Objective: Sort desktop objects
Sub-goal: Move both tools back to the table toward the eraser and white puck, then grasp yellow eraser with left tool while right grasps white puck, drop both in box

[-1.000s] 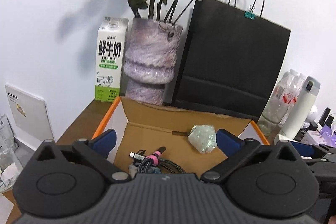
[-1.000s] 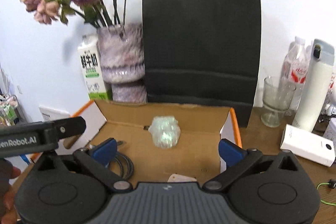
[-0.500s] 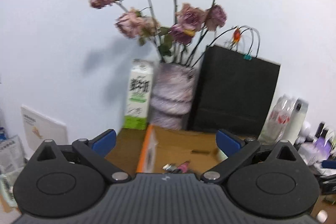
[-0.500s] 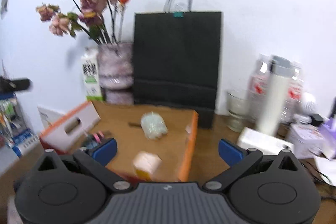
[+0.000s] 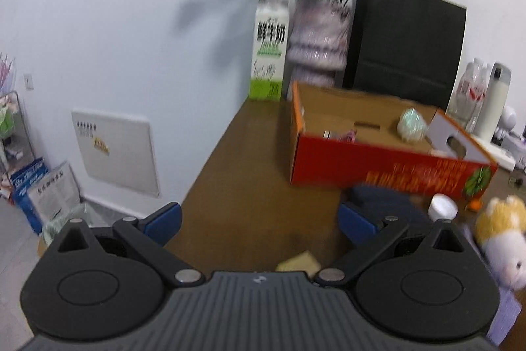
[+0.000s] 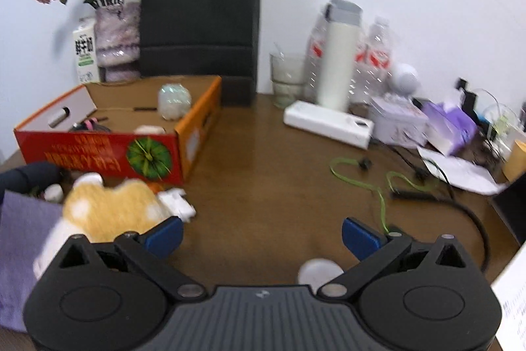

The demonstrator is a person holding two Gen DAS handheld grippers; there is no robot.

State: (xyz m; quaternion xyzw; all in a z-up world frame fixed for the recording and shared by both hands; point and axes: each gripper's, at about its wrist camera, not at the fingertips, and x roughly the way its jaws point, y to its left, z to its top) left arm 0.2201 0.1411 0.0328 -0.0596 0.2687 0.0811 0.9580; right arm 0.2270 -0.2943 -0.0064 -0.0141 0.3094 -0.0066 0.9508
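Note:
A red and orange cardboard box [image 5: 378, 165] stands on the brown desk, also in the right wrist view [image 6: 108, 150]. It holds a pale crumpled ball [image 5: 411, 124], a cable with a pink tie [image 5: 348, 135] and a small pale object [image 6: 149, 130]. In front of it lie a yellow and white plush toy [image 6: 108, 213], a dark object [image 5: 384, 206], a white round cap [image 5: 442, 208] and a white plug [image 6: 177, 203]. My left gripper [image 5: 259, 221] is open and empty over the desk's left part. My right gripper [image 6: 261, 234] is open and empty, right of the plush toy.
A milk carton [image 5: 269, 53], a vase of dried roses [image 5: 319, 38] and a black paper bag [image 6: 200, 22] stand at the back. A glass [image 6: 286, 78], bottles, a white flask [image 6: 338, 55], a white flat box [image 6: 328, 124], green and black cables [image 6: 378, 183] and a white disc [image 6: 319, 273] fill the right.
Both grippers have pulled back and away from the box, from over its inside to the desk in front of it. The left one swung left, the right one swung right. Both stayed open.

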